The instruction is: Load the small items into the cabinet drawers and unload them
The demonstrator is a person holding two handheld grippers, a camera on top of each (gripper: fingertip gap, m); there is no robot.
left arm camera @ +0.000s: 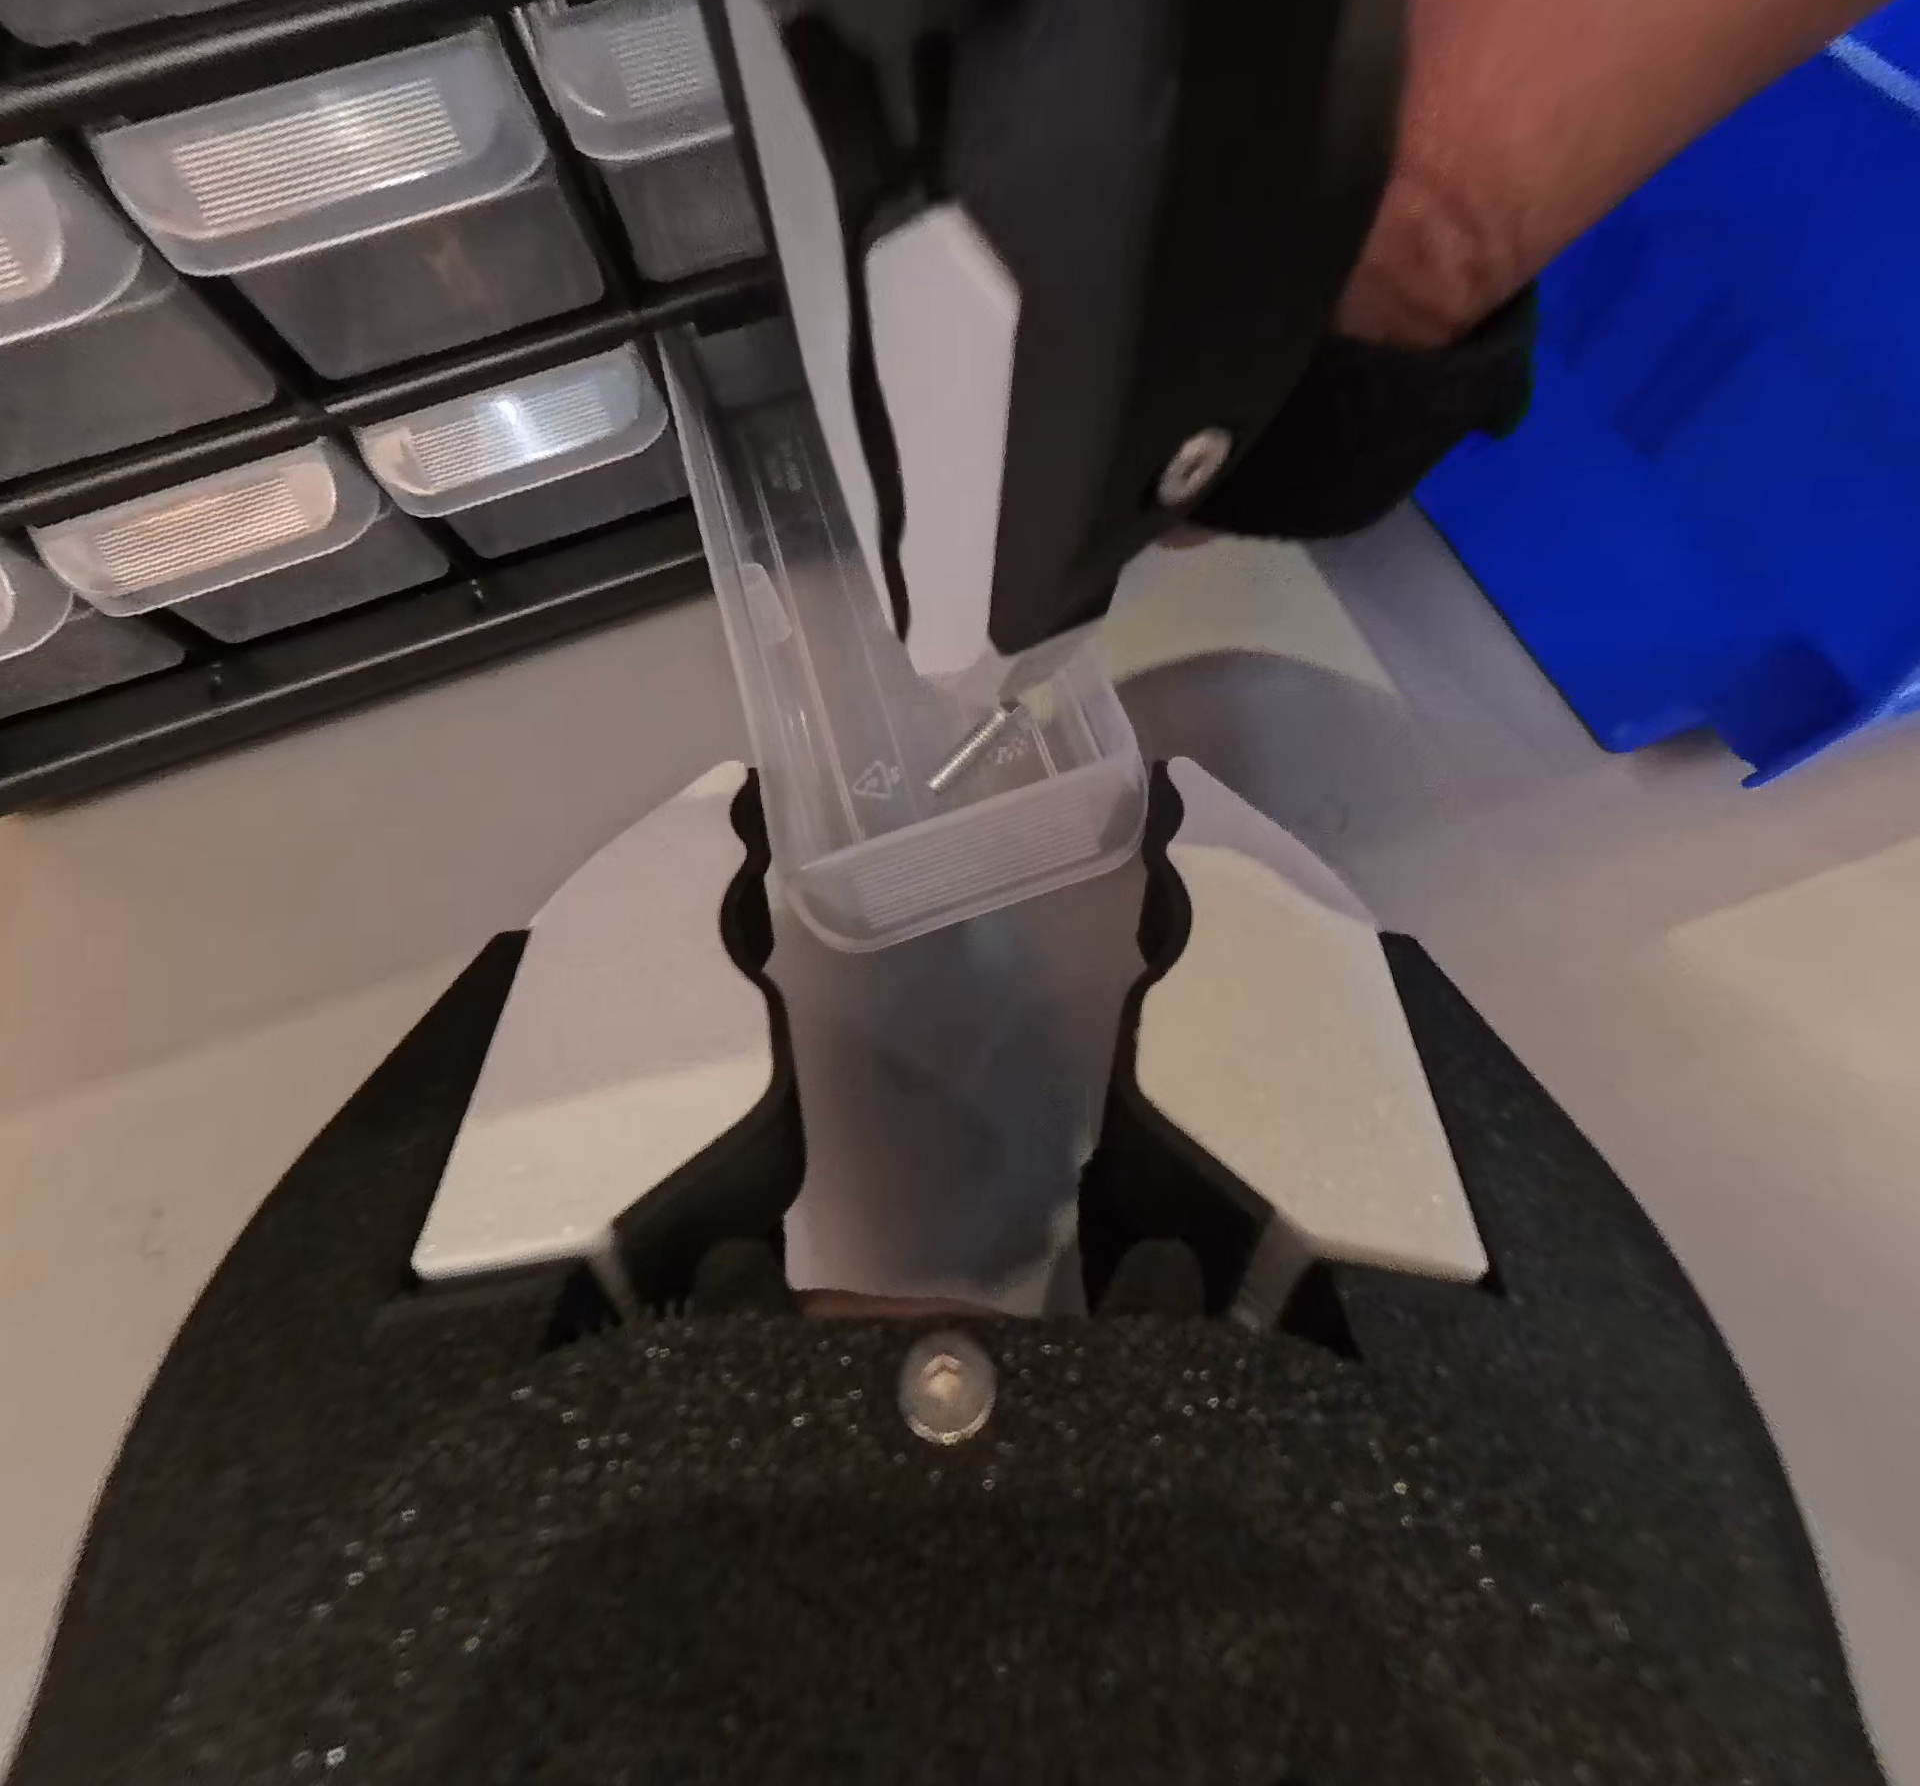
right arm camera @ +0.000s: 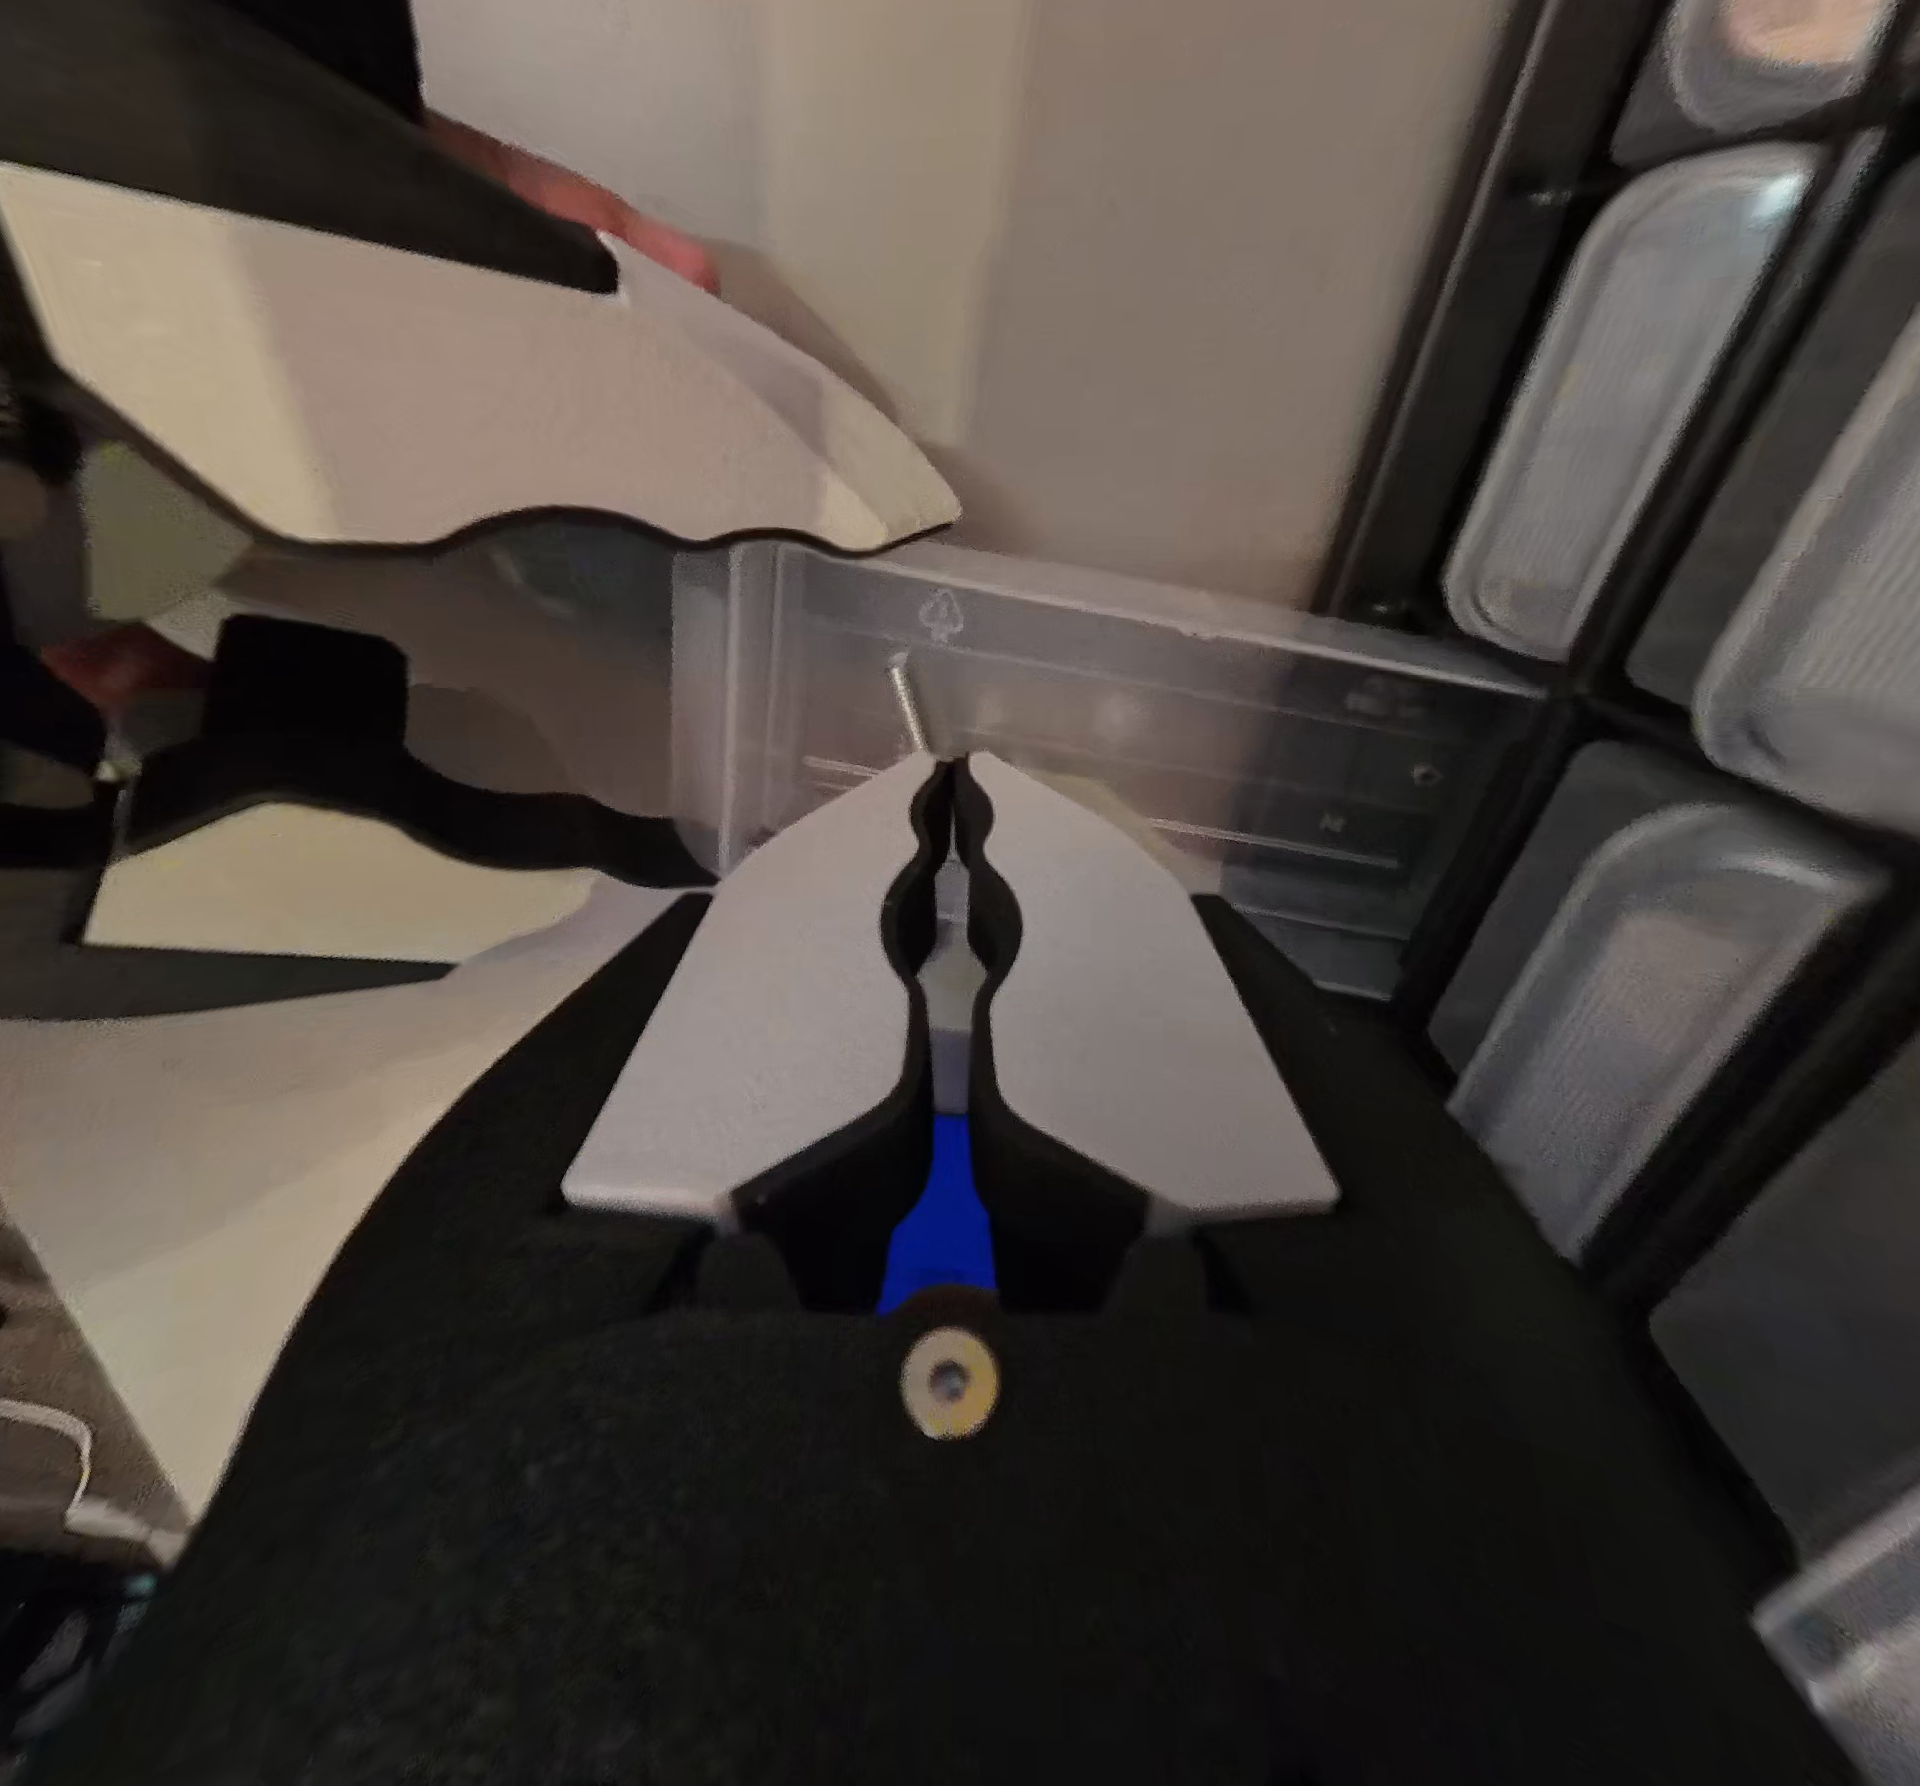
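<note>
A small silver screw point(left arm camera: 968, 749) lies on the floor of a clear plastic drawer point(left arm camera: 831, 531), near its front end, slanted across the width. The drawer is pulled most of the way out of the cabinet point(left arm camera: 343, 282), its back end still in the frame's lower right slot.

The left gripper point(left arm camera: 951, 889) has its fingers clamped on either side of the drawer's front, just below the ribbed handle lip. The right gripper point(right arm camera: 953, 762) reaches down into the drawer from above, jaws pressed together at the tips. Those tips sit right at one end of the screw point(right arm camera: 904, 702); whether they pinch it or only touch it I cannot tell, as the views blur there. A gloved hand point(left arm camera: 1361, 427) with a bare forearm holds the right gripper point(left arm camera: 977, 666).

The cabinet is a black frame filled with rows of frosted drawers, all shut but this one. It stands on a pale, off-white surface point(left arm camera: 312, 905), which looks smooth and plain around the drawer. On the far right of that surface sits a bright blue bin point(left arm camera: 1714, 489), well apart from the cabinet. In the right wrist view a cream wall point(right arm camera: 1039, 178) rises beyond the drawer point(right arm camera: 1195, 697), beside the cabinet point(right arm camera: 1662, 489), and the left gripper point(right arm camera: 717, 697) comes in from the side.
</note>
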